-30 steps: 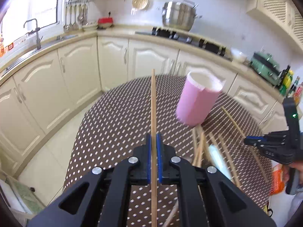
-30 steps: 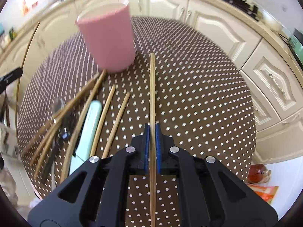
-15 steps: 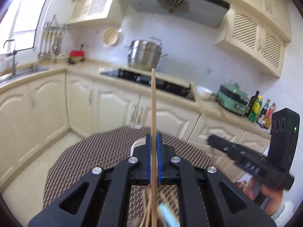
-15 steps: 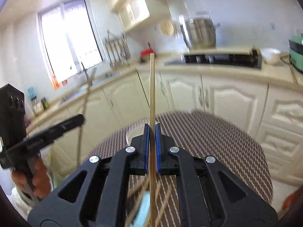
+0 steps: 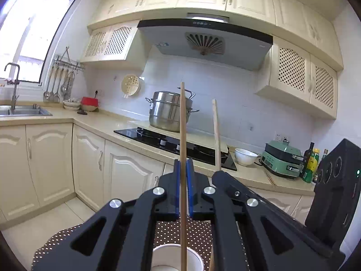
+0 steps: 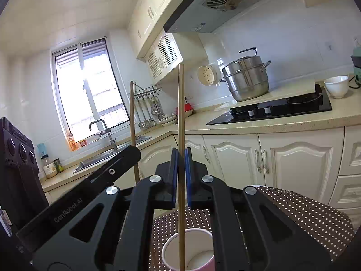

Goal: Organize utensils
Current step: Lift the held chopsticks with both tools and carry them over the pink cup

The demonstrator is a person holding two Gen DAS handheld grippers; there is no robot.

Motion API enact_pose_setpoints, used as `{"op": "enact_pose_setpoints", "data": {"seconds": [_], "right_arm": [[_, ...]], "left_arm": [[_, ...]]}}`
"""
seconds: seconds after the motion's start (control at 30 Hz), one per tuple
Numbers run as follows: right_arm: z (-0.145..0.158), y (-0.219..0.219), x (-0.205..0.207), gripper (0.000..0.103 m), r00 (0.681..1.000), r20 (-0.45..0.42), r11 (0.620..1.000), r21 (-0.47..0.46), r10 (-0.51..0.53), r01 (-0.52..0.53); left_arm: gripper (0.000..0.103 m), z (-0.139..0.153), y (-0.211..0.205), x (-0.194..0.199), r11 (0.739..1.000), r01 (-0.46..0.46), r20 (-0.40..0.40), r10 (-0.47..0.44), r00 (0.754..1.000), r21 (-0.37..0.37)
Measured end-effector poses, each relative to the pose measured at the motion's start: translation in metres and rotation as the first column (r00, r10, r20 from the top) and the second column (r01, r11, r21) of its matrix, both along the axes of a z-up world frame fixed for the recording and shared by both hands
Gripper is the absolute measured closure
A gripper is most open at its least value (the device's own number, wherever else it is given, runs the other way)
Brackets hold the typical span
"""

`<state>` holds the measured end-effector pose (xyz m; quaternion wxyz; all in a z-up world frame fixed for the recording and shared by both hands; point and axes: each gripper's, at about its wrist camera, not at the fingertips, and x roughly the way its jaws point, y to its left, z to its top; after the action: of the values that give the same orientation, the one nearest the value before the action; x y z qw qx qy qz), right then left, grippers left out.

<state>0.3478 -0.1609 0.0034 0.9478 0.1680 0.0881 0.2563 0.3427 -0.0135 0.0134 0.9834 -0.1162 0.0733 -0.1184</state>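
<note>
The left gripper (image 5: 183,176), a black two-finger tool with blue pads, is clamping a long thin wooden chopstick (image 5: 182,135) between its closed jaws, and the stick is standing upright, its top reaching in front of the stacked stainless-steel steamer pot (image 5: 168,111) on the counter. Its lower part is running down past the fingers toward the white inside of the pink cylindrical cup (image 5: 174,258), which is sitting on the brown white-dotted tablecloth (image 5: 165,232); the picture's edge is cutting the stick off, so whether its tip is inside the cup or only above it cannot be told. The right gripper (image 6: 181,176), of the same make, is pinching a second wooden chopstick (image 6: 181,113) in the same upright way, and in its view that stick is crossing the cup's rim and being cut off by the bottom edge. Each view is also catching the other gripper from the side, just beside its own fingers, with the other stick rising from it; the pads there are hidden by the black body. Most of the cup's pink wall is hidden behind the gripper arms, and the tabletop near the cup is almost wholly covered by them.
</note>
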Motion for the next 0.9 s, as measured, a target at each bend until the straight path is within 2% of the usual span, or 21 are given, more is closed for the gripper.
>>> {"op": "enact_pose_setpoints", "data": {"seconds": [0.33,0.53,0.77,0.8,0.87,0.9], "right_arm": [[-0.031,0.003,0.010,0.096,1.000,-0.012,1.000,-0.017,0.004,-0.004],[-0.032,0.002,-0.011,0.096,1.000,-0.015,0.998,-0.062,0.009,-0.010],[-0.032,-0.005,-0.039,0.096,1.000,-0.023,0.994,-0.111,-0.020,0.018],[-0.032,-0.005,-0.041,0.096,0.999,-0.026,0.993,-0.117,-0.024,0.021],[-0.035,-0.005,-0.048,0.096,0.999,-0.036,0.990,-0.134,-0.039,0.034],[-0.035,-0.004,-0.049,0.096,0.998,-0.041,0.989,-0.143,-0.045,0.039]], "left_arm": [[0.097,-0.043,0.011,0.019,1.000,-0.011,-0.058,0.011,0.998,0.009],[0.097,-0.057,0.016,0.009,1.000,0.010,-0.116,-0.006,0.993,0.028],[0.096,-0.061,0.018,-0.014,0.997,0.048,-0.160,-0.038,0.986,0.057],[0.094,-0.061,0.019,-0.017,0.997,0.053,-0.167,-0.043,0.985,0.054],[0.061,-0.061,0.021,-0.021,0.997,0.065,-0.194,-0.054,0.980,0.050],[0.057,-0.061,0.023,-0.024,0.997,0.058,-0.190,-0.048,0.981,0.050]]}}
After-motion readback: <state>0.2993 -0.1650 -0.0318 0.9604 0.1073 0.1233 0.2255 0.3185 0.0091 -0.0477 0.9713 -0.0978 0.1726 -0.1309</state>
